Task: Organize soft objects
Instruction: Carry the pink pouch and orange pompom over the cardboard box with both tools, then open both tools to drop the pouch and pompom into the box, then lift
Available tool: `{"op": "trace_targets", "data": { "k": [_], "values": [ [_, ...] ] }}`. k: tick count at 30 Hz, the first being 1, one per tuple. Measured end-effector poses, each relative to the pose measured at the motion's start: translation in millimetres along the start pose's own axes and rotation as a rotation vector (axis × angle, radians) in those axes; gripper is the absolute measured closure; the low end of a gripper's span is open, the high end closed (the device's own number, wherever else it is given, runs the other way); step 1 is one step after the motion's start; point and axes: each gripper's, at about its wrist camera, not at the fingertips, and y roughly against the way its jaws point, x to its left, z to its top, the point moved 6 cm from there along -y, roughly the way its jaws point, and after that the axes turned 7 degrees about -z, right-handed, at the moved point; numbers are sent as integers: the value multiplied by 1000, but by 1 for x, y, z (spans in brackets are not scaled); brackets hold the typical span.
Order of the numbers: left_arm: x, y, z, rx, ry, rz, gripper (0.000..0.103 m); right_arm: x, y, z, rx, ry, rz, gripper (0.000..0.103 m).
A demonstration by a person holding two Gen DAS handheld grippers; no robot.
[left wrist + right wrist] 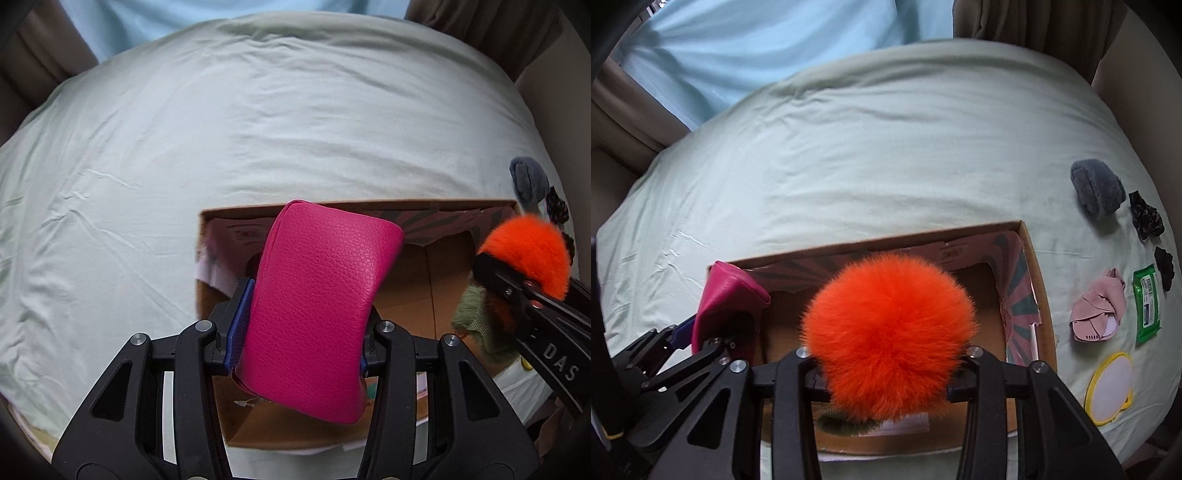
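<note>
My left gripper (301, 332) is shut on a pink leather pouch (321, 306) and holds it above the left part of an open cardboard box (240, 212). My right gripper (886, 373) is shut on a fluffy orange pom-pom (890, 332) with a green tuft under it, above the middle of the same box (1039, 280). The pom-pom (524, 254) and right gripper also show at the right of the left wrist view. The pouch (727, 299) and left gripper show at the left of the right wrist view.
The box sits on a bed with a pale green sheet (868, 155). To its right lie a grey furry item (1097, 192), dark scrunchies (1145, 216), a pink cloth (1099, 308), a green wipes pack (1147, 302) and a yellow-rimmed pad (1110, 384). Curtains hang behind.
</note>
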Motion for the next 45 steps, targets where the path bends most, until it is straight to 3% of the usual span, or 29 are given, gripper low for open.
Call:
{"op": "trace_targets", "data": {
  "k": [12, 13, 14, 15, 16, 17, 18, 24, 33, 40, 45],
  "values": [
    [-36, -79, -10, 168, -167, 24, 61, -13, -71, 5, 162, 42, -14, 66],
    [-36, -81, -11, 181, -177, 22, 52, -14, -75, 6, 173, 39, -1, 64],
    [-37, -81, -11, 184, -186, 11, 24, -14, -75, 6, 173, 42, -4, 61],
    [-39, -81, -11, 181, -197, -6, 4, -15, -76, 6, 163, 50, -12, 48],
    [-40, -77, -11, 174, -222, -10, 0, -14, -76, 8, 157, 54, -15, 36],
    [-40, -75, -12, 171, -239, 6, 0, -14, -76, 9, 152, 56, -10, 6],
    [-40, -72, -13, 158, -255, 16, 0, -14, -75, 10, 147, 51, 1, 0],
    [-36, -65, -21, 169, -241, -31, 0, -16, -67, 10, 114, 44, 30, 0],
    [-31, -38, -21, 126, -220, -30, 0, -17, -34, 10, 63, 44, 29, 0],
    [-42, 22, -21, 30, -221, -56, 0, -18, 31, 10, -46, 50, 44, 0],
    [-38, 76, -17, -58, -187, -55, 0, -18, 100, 5, -175, 75, 34, 0]
  ]
}}
